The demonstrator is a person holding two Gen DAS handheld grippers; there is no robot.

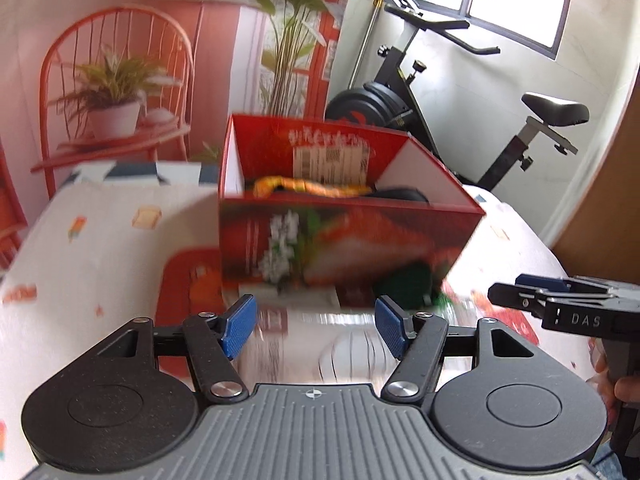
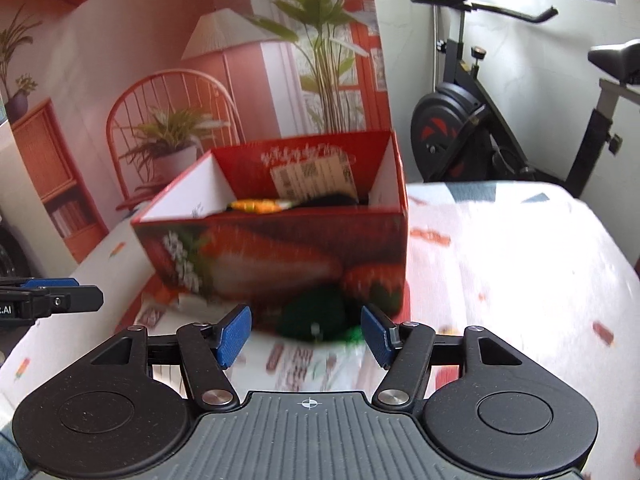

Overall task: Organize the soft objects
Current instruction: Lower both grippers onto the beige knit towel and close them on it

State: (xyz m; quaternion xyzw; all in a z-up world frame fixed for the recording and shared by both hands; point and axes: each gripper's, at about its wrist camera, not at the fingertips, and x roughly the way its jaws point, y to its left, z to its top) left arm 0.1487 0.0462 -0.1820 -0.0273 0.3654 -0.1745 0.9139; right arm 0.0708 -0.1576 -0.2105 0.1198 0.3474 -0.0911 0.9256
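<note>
A red strawberry-print cardboard box (image 1: 344, 240) stands open on the table; it also shows in the right wrist view (image 2: 280, 252). Inside lie an orange-yellow soft item (image 1: 308, 187) (image 2: 258, 205) and a black one (image 1: 400, 194) (image 2: 332, 200). A dark green soft object (image 1: 406, 282) (image 2: 314, 314) lies on the table against the box front. A glossy plastic pack (image 1: 320, 344) (image 2: 308, 360) lies before it. My left gripper (image 1: 314, 330) is open over the pack. My right gripper (image 2: 306, 334) is open just short of the green object, and also shows in the left wrist view (image 1: 516, 290).
The table carries a white patterned cloth (image 2: 500, 280). An exercise bike (image 1: 420, 92) stands behind at the right. A printed backdrop with a chair and plants (image 1: 120, 80) stands behind the table. The left gripper's tip shows at the left edge of the right wrist view (image 2: 60, 298).
</note>
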